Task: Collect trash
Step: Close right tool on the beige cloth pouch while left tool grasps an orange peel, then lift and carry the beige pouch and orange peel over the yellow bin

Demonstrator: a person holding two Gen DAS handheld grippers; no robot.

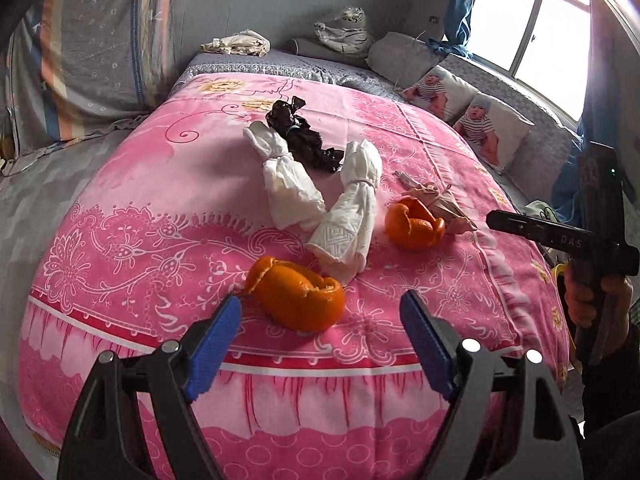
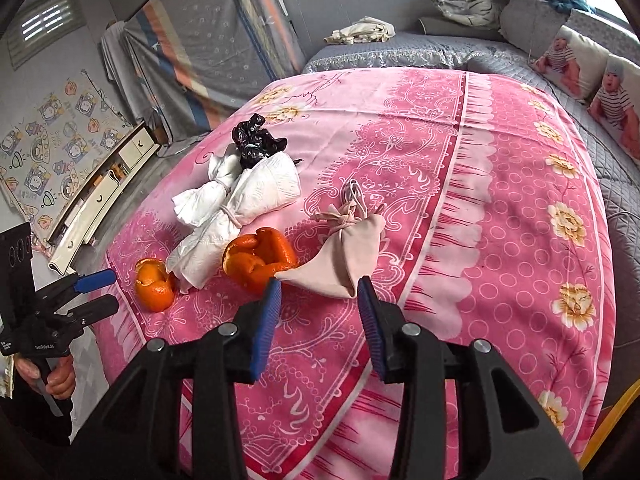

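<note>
- We are holding our left gripper (image 1: pixel 320 320) wide open over the pink bedspread (image 1: pixel 120 208), and nothing is in it.
- The nearest orange peel (image 1: pixel 298 298) is lying just past its blue pads (image 1: pixel 218 344), not touching them.
- Our right gripper (image 2: pixel 318 306) is standing partly open and empty, with the beige cloth pouch (image 2: pixel 346 256) just ahead of its tips.
- The rest of the trash is sitting in the middle of the bed: two tied white paper bundles (image 1: pixel 316 196), a crumpled black bag (image 1: pixel 304 136) and a second orange peel (image 1: pixel 414 224).
- If we are pinching too low, we are likely to grab the bedspread along with the peel.
- The peel is curled and soft, so it could be squashing or slipping out.
- The pouch may not be trash, so the right gripper could be picking the wrong thing.
</note>
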